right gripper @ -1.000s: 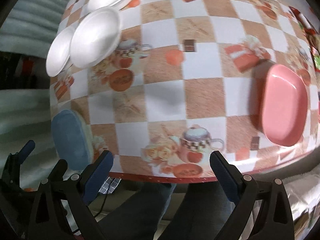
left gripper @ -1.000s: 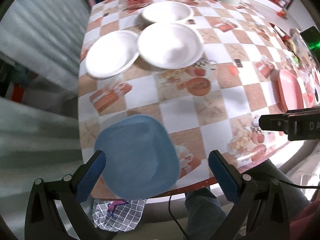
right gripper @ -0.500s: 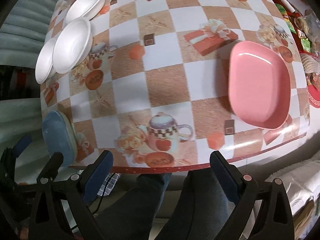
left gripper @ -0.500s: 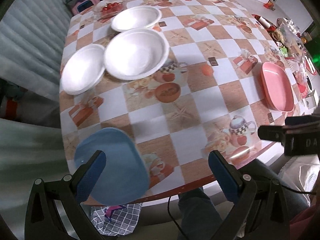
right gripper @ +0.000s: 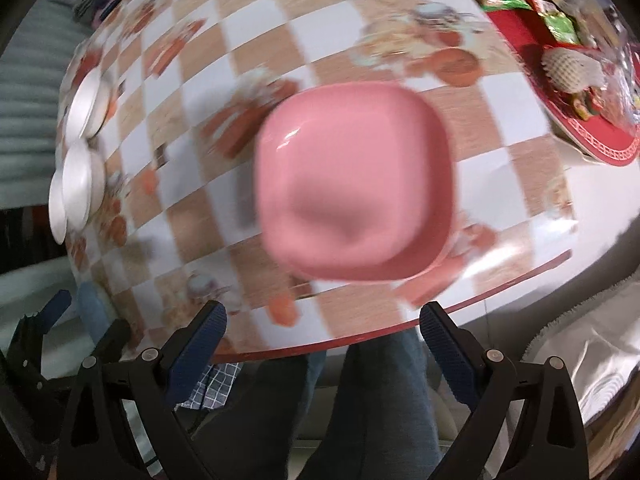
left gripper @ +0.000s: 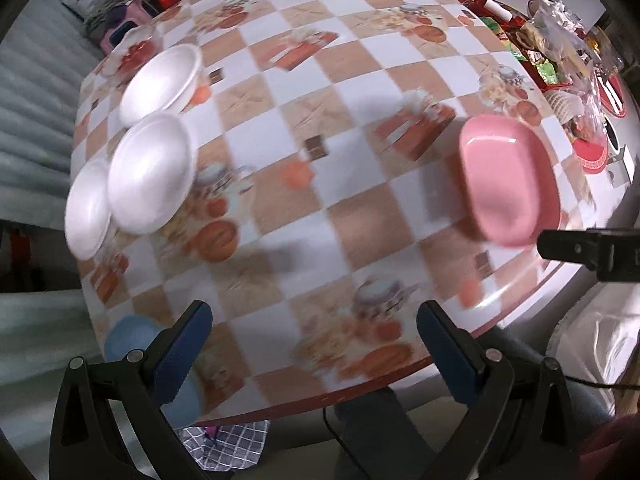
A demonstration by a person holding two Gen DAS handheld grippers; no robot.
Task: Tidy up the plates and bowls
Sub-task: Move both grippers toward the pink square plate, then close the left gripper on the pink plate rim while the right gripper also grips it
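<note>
Plates and bowls are spread over the checked bench (left gripper: 360,216), none of them stacked yet. The pink plate (right gripper: 356,184) lies flat near the front edge on the person's right side, straight ahead of the right gripper (right gripper: 322,336), whose jaws stand wide apart with nothing between them. The left gripper (left gripper: 312,334) is just as wide and just as empty, held off the near edge, with the blue plate (left gripper: 132,340) partly hidden behind its left finger at the front left corner. Three white bowls (left gripper: 150,172) sit in a row along the far left side, the nearer two overlapping at their rims. Both views are smeared, so I cannot tell how high the right gripper hangs above the bench. My guess is that the pink plate is the piece in hand. To take it cleanly, the right jaws ought to come in low at the near rim, one finger over the lip and one slipped under where it overhangs nothing much, then close firmly on that thin edge. A shallow, glossy plate like this could skid on the slick cloth, so a slow approach and a level lift seem wise.
</note>
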